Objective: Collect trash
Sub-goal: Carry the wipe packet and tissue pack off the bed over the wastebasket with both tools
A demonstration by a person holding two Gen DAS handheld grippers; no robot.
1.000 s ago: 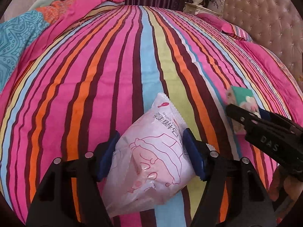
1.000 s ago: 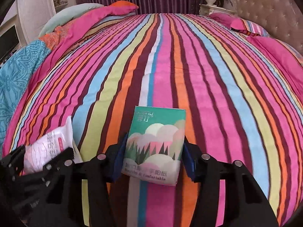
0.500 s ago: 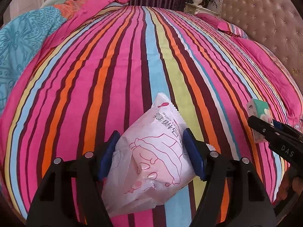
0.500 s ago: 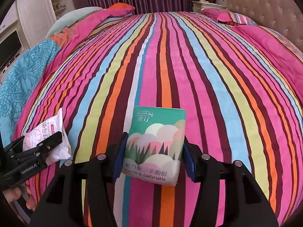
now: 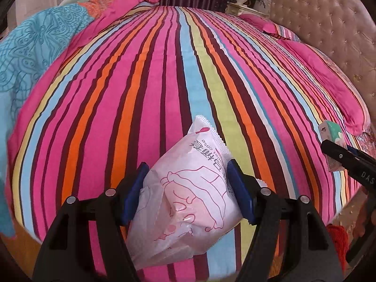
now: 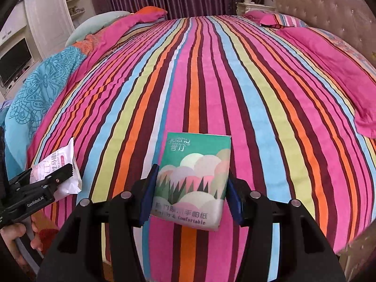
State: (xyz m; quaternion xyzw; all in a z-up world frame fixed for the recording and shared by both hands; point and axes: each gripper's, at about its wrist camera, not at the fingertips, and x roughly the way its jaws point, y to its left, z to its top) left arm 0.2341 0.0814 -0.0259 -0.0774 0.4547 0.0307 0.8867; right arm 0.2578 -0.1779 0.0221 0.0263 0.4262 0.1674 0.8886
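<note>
Holding trash: both claws are carrying packets above the bed, neither packet touching the cover.
Left claw (image 5: pixel 186 193): its blue pads are pinching a white plastic packet (image 5: pixel 188 202) printed with a pink line drawing; the packet is sticking up and forward, tilted to the left.
Right claw (image 6: pixel 191 193): its pads are pressing on the two sides of a green tissue pack (image 6: pixel 193 178) with a forest-and-clouds print, held upright and facing the camera.
Bedspread (image 6: pixel 211 82): striped in pink, orange, blue and yellow-green, it is lying under both claws.
Blue patterned quilt (image 6: pixel 40 94): it is lying bunched at the left edge of the bed.
Tufted headboard (image 5: pixel 329 35): it is standing at the far right.
Hand (image 6: pixel 14 235): it is gripping the left claw's handle, seen low in the right wrist view.
</note>
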